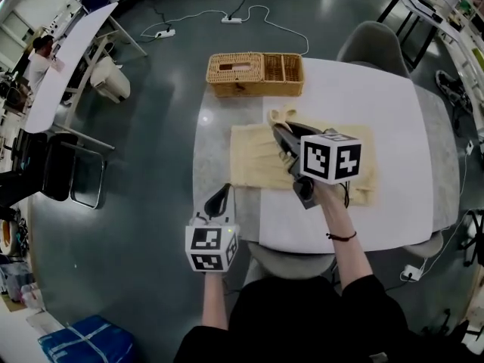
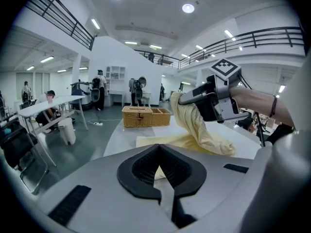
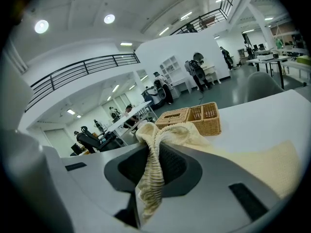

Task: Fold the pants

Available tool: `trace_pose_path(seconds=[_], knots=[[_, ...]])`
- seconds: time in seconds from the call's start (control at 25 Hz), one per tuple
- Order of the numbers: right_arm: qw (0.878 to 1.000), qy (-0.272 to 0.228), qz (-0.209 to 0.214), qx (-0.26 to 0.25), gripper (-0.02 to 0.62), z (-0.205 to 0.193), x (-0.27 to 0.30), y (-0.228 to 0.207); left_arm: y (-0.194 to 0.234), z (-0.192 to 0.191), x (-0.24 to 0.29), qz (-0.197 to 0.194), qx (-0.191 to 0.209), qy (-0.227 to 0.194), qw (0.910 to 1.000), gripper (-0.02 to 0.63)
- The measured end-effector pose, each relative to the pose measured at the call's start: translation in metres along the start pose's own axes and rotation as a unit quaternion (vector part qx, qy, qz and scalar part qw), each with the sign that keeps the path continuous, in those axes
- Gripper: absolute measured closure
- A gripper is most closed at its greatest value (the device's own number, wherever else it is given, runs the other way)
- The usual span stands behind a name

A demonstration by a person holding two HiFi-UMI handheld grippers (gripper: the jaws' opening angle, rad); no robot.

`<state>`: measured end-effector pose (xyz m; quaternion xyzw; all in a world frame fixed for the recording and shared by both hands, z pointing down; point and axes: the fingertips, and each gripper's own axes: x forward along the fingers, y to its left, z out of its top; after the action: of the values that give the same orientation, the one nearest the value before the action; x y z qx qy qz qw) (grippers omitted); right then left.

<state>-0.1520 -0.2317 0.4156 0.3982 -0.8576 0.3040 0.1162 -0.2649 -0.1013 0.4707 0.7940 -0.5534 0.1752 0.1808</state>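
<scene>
Head view: my left gripper [image 1: 219, 200] hangs shut and empty over the desk's [image 1: 378, 104] near left corner. My right gripper [image 1: 286, 141] pinches the pants' [image 1: 253, 165] ribbed end and hides their middle. They lie lengthwise left-to-right, with a basket [image 1: 255, 74] beyond.

White table [image 1: 389, 119] carries cream pants [image 1: 253, 165]; wicker basket [image 1: 255, 74] at far edge.

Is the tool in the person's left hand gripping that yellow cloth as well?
No: the left gripper has nothing in its jaws, and the pants lie beyond it, pinched only by the right gripper.
</scene>
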Motion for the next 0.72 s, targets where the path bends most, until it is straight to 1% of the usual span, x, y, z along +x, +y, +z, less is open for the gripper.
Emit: trace_pose_path(seconds=[0.2,0.32,0.48,0.72], knots=[[0.999,0.02,-0.025,-0.001,0.528,-0.024,0.031,-0.001,0.008,-0.017,0.006,-0.011,-0.012,0.012,0.9998,0.598],[0.998,0.035,-0.041,-0.013,0.528,-0.038,0.047,-0.004,0.01,-0.025,0.009,-0.015,-0.015,0.017,0.9996,0.598],[0.996,0.062,-0.062,-0.02,0.528,-0.057,0.067,-0.009,0.017,-0.031,0.012,-0.015,-0.018,0.021,0.9995,0.598],[0.993,0.086,-0.079,-0.034,0.528,-0.075,0.09,-0.01,0.03,-0.039,0.012,-0.01,-0.03,0.026,0.9992,0.598]])
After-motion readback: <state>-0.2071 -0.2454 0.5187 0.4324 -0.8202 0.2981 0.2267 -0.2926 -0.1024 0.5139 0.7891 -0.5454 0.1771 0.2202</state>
